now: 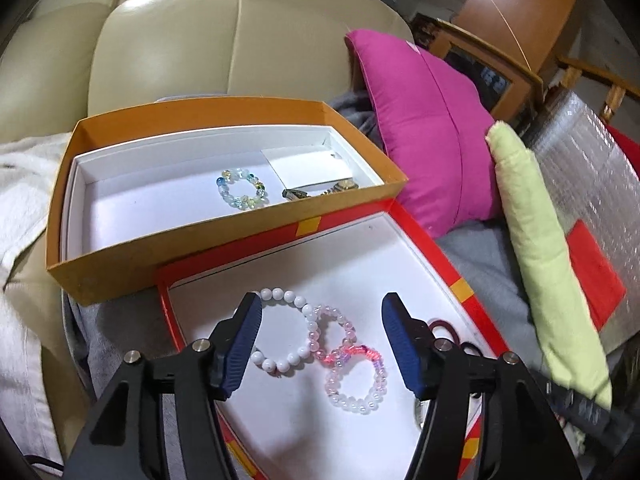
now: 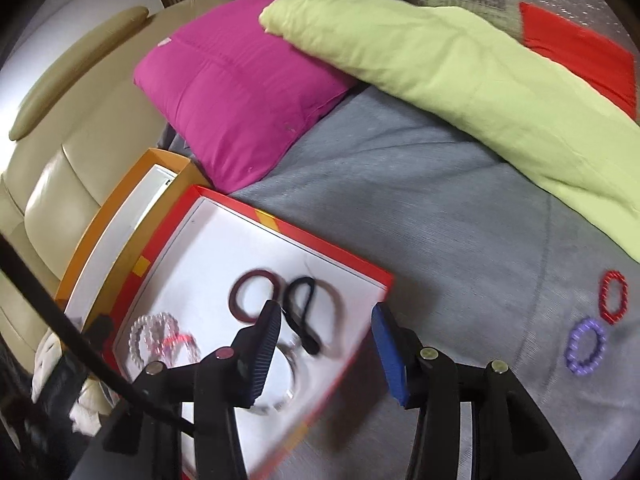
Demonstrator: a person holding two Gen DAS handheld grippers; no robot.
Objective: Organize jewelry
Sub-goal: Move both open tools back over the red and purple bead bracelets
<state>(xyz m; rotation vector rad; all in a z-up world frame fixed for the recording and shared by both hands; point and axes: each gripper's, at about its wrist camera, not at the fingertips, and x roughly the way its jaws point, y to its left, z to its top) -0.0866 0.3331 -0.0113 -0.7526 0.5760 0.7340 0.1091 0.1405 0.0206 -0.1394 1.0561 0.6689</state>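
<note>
My left gripper (image 1: 322, 332) is open and empty above the red tray (image 1: 436, 256). In the tray lie a white bead bracelet (image 1: 286, 334), a pale pink one (image 1: 332, 330) and a pink-and-clear one (image 1: 356, 380). The orange box (image 1: 224, 242) behind holds a blue-green bead bracelet (image 1: 242, 189) and a watch (image 1: 340, 187). My right gripper (image 2: 326, 338) is open and empty over the tray's right edge (image 2: 320, 246). A maroon bangle (image 2: 254, 294) and a black hair tie (image 2: 302, 308) lie in the tray. A red bracelet (image 2: 613, 297) and a purple bracelet (image 2: 585, 345) lie on the grey blanket.
A magenta cushion (image 1: 432, 128) and a light green pillow (image 1: 536, 248) lie behind and right of the boxes. A beige leather sofa (image 1: 200, 40) stands behind. A grey blanket (image 2: 420, 200) covers the surface. A silver padded bag (image 1: 592, 160) with red patches is at the right.
</note>
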